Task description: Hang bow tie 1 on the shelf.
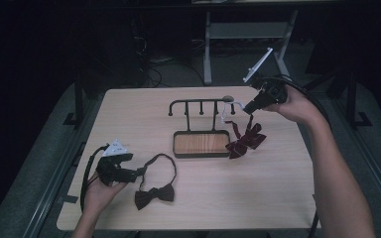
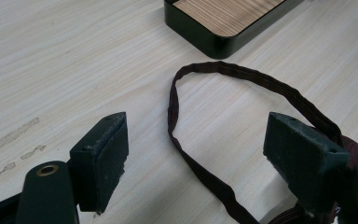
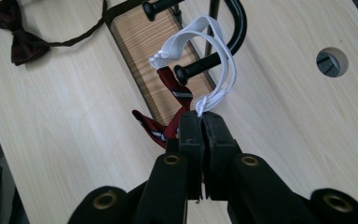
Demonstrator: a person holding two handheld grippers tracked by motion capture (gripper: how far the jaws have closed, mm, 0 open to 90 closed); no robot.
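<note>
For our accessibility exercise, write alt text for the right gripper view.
The right tool, shut, pinches the white elastic band of a red striped bow tie, looped around a black rack peg above a wooden tray. A dark bow tie lies farther off.

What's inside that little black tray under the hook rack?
The tray shows a bare wood-grain floor and the rack's post standing in it. The red striped bow tie hides its right-hand corner, so I cannot tell what lies there.

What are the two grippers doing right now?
Left gripper: open, around the dark bow tie's strap.
Right gripper: shut on the white elastic band.
</note>
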